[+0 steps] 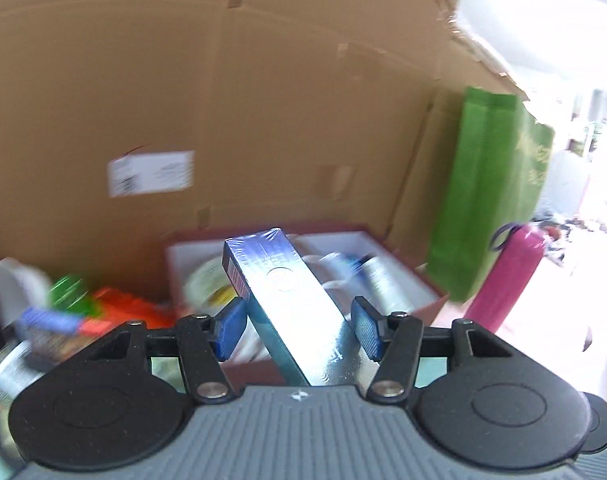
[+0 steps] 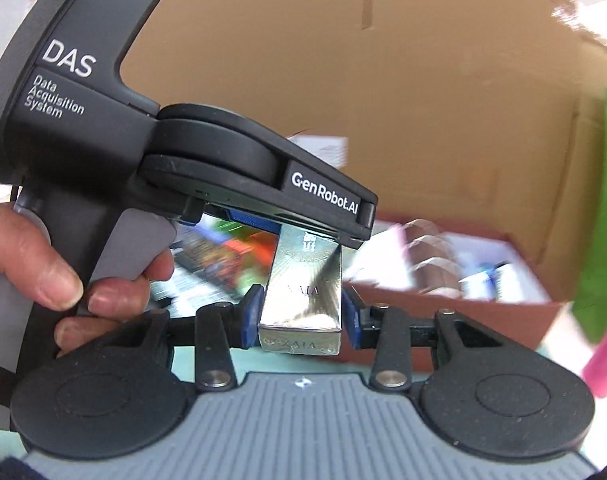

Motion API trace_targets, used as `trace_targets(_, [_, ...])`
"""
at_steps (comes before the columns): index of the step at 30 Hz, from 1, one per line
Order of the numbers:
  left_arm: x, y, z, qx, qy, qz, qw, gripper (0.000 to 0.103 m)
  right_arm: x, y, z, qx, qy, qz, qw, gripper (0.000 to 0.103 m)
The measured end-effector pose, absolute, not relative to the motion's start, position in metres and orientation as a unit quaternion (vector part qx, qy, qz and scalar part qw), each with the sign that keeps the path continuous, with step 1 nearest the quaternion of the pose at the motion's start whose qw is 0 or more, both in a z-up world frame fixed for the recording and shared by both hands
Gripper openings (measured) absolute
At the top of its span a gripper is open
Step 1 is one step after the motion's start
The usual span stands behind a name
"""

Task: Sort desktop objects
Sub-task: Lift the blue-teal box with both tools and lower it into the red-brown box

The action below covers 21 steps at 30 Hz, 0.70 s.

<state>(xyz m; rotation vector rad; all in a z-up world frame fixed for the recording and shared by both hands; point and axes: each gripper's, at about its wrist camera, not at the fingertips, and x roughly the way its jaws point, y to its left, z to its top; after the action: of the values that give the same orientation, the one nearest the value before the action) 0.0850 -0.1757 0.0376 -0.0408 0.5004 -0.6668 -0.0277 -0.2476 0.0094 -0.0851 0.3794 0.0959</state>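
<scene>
In the left wrist view, one long silver-blue foil-wrapped carton [image 1: 281,300] ran up the middle of the frame from the bottom centre. The left gripper [image 1: 299,328] had its jaws spread: the left blue pad sat against the carton's edge, while the right pad stood a little apart from it. Behind the carton lay one dark-red box with a white lining [image 1: 407,280], holding blurred white items whose number I cannot tell. One green paper bag [image 1: 491,184] stood upright at the right, with one pink bottle [image 1: 511,272] just beside it. A tall brown cardboard wall [image 1: 223,100] carrying one white label [image 1: 151,174] filled the background. Blurred colourful clutter [image 1: 75,312] occupied the lower left.

In the right wrist view, the right gripper [image 2: 299,316] was pinching the near end of the same carton [image 2: 303,300] between its jaws. The black body of the other gripper, lettered "DAS" and "GenRobot.AI" [image 2: 151,152], crossed the upper left, its tip over the carton's far end. One bare hand [image 2: 63,276] gripped its handle at the left edge, fingers curled around the grey trigger. A pale teal surface [image 2: 263,362] showed beneath the carton.
</scene>
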Motion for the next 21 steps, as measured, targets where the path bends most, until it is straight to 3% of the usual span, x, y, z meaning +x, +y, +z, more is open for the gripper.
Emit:
trace_targets(13, [0.16, -0.284, 0.027, -0.023, 0.267, -0.373, 0.889, 0.059, 0.035, -0.351, 0.01, -0.051, 0.199, -0.025, 0.978, 0.04])
trace_targets(21, [0.201, -0.312, 0.008, -0.03, 0.3, -0.359, 0.883, 0.059, 0.079, -0.387, -0.007, -0.03, 0.223, -0.022, 0.974, 0.04])
